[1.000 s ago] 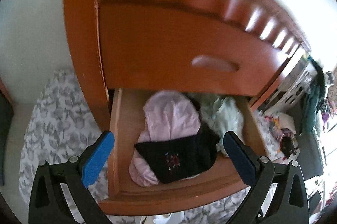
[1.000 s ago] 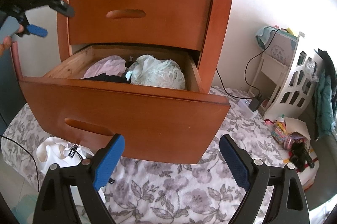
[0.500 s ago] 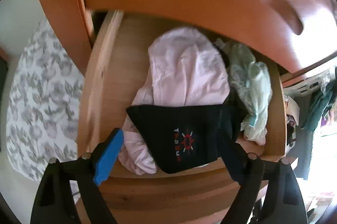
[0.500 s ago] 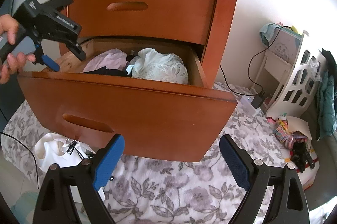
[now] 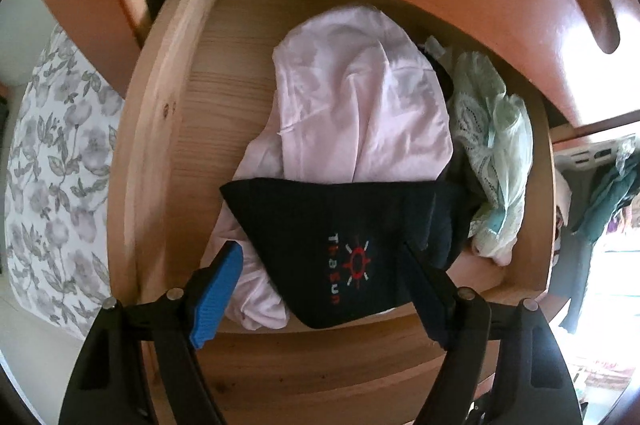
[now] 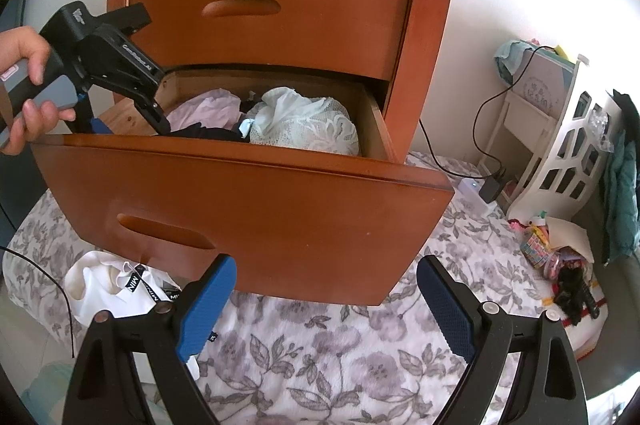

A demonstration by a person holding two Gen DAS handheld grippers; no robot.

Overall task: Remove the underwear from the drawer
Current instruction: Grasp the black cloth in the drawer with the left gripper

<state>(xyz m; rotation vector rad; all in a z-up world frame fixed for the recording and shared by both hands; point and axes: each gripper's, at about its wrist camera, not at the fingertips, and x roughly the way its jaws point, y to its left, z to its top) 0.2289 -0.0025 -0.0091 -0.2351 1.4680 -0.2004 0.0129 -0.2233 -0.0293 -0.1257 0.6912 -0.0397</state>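
Left hand-held gripper point(image 5: 320, 277) jaws closing astride soft black underwear point(image 5: 340, 237); right hand-held gripper point(image 6: 326, 305) open, empty.

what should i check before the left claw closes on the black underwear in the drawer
1. Drawer pulled out far enough to reach in: ok.
2. Black underwear on top of the pile, over the pink garment: ok.
3. Left claw straddles the black underwear, jaws closing, pads not yet pressing on it: ok.
4. Left blue pad sits over pink fabric, so it may pinch that too: not ok.
5. Mint lace garment lies to the side, clear of the jaws: ok.
6. Right claw open, empty, outside the drawer front: ok.
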